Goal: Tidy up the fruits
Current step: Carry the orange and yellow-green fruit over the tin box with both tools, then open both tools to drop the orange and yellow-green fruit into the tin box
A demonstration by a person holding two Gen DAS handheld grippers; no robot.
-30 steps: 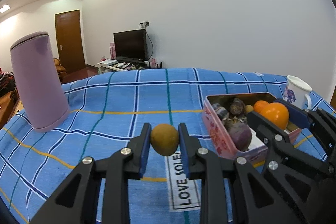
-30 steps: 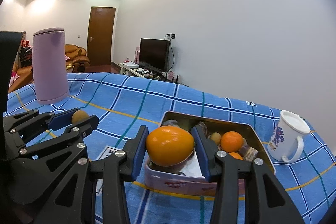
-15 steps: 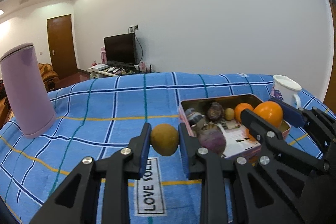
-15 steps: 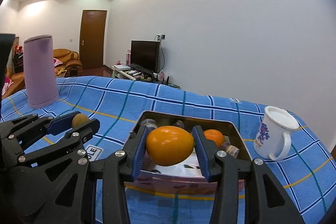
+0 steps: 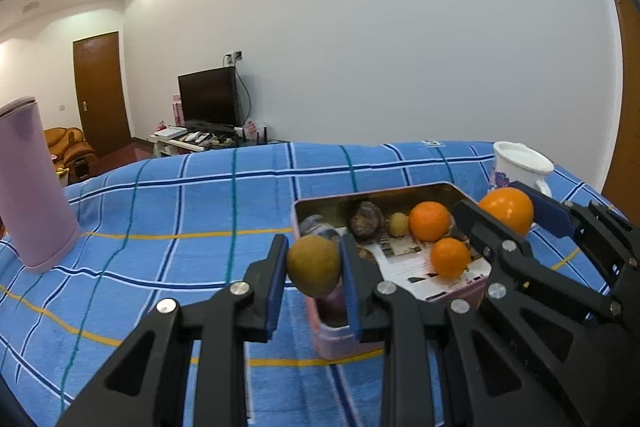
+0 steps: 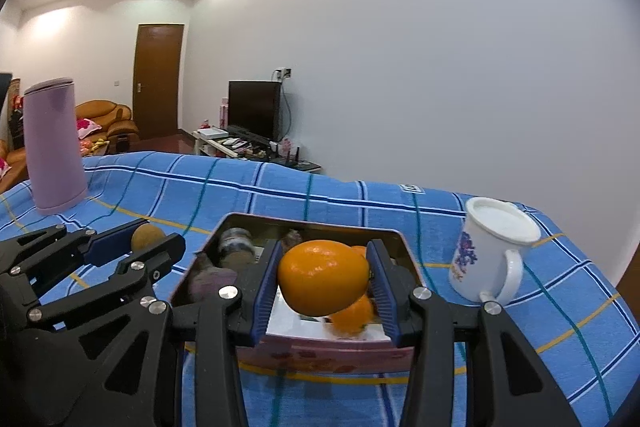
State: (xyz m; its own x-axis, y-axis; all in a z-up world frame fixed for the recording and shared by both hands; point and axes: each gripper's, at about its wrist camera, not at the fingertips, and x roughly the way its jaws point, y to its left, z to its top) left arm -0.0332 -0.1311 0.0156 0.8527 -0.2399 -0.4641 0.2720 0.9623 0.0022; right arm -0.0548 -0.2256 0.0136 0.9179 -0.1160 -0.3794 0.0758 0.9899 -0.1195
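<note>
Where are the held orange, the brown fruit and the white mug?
held orange [image 6: 323, 277], right wrist view, front skin.
brown fruit [image 5: 314, 265], left wrist view, front face.
white mug [image 6: 486, 259], right wrist view, side wall.

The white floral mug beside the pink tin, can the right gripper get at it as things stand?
Probably not yet: the right gripper is shut on a large orange, so its jaws are full, though nothing stands around the white floral mug.

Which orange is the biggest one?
The orange clamped in the right gripper. It is held above the tin, and looks bigger than the two smaller oranges lying inside.
</note>
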